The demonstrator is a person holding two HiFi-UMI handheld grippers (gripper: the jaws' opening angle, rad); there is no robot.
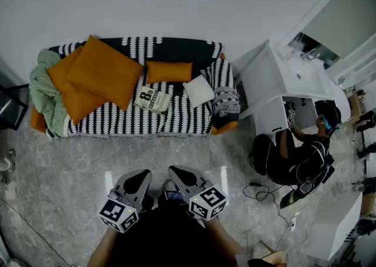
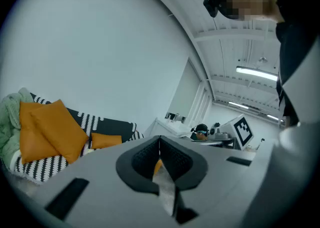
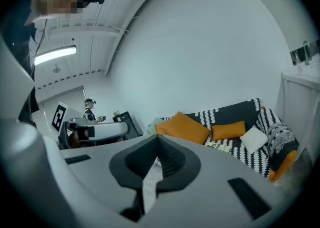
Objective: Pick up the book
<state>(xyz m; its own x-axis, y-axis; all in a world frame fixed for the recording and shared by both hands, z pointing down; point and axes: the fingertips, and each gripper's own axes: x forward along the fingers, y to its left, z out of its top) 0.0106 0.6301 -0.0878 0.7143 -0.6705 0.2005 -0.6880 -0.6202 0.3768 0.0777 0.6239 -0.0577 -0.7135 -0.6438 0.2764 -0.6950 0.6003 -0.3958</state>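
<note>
Fingers [image 2: 142,161] of the left gripper [image 2: 159,141] are clenched together with nothing between them. The right gripper [image 3: 158,141] is closed on nothing as well, its two dark jaws meeting in a thin line. Both grippers hang side by side over the grey marbled floor [image 1: 70,160] in front of the black-and-white striped sofa [image 1: 176,122]. They are well apart from the sofa and point toward its seat.

The black-and-cream paperback book [image 1: 153,98] lies flat on the sofa's seat near the middle, cover up and slightly askew. Two large orange square cushions [image 1: 103,72] lean on the sofa's left half, their lower corner just beside the book. A small orange oblong cushion [image 1: 168,71] stands against the sofa's backrest just behind the book. A white square cushion [image 1: 198,90] rests on the seat just to the book's right. A pale green crumpled blanket [image 1: 42,87] drapes over the sofa's left arm and a grey patterned throw [image 1: 226,100] over its right arm. Right of the sofa stands a white cabinet [image 1: 276,78], with a person in dark clothes [image 1: 299,151] crouching at it.
</note>
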